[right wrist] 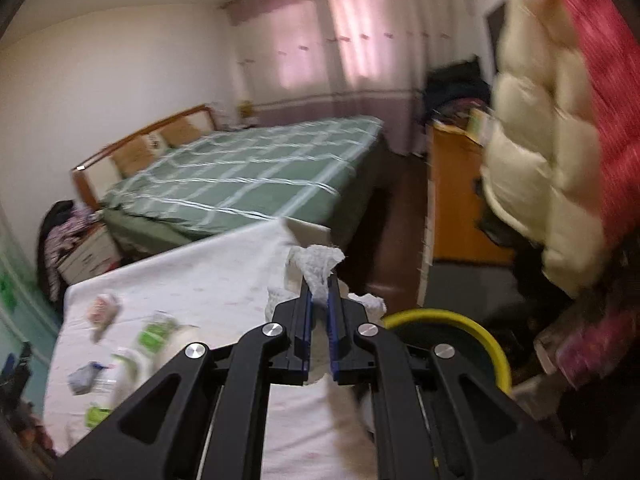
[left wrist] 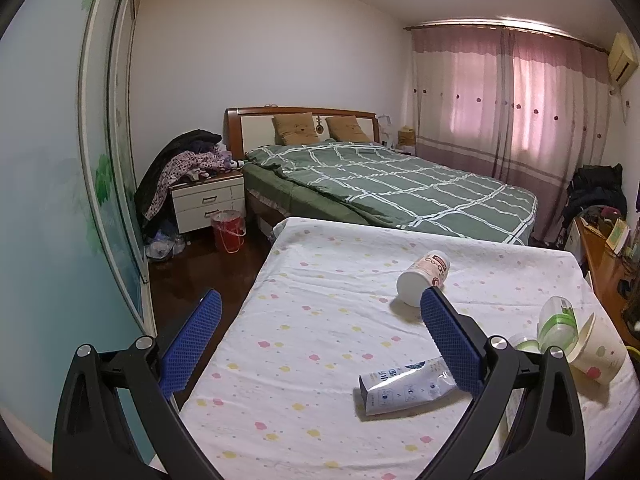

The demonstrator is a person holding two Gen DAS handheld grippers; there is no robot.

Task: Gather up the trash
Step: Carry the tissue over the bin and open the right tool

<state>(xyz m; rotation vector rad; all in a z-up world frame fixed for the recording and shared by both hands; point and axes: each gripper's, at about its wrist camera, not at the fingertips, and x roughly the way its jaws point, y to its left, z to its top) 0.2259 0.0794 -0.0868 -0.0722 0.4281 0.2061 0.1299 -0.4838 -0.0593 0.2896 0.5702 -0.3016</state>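
My left gripper is open and empty above a table with a white flowered cloth. On the cloth lie a tipped paper cup, a flattened white carton, a clear bottle with a green label and a flowered paper cup. My right gripper is shut on a crumpled white tissue and holds it above the table's right edge. A yellow-rimmed bin stands just to its right. The view is blurred.
A bed with a green checked cover stands behind the table. A red bucket sits on the floor by a white nightstand. A wooden desk and hanging coats are at the right.
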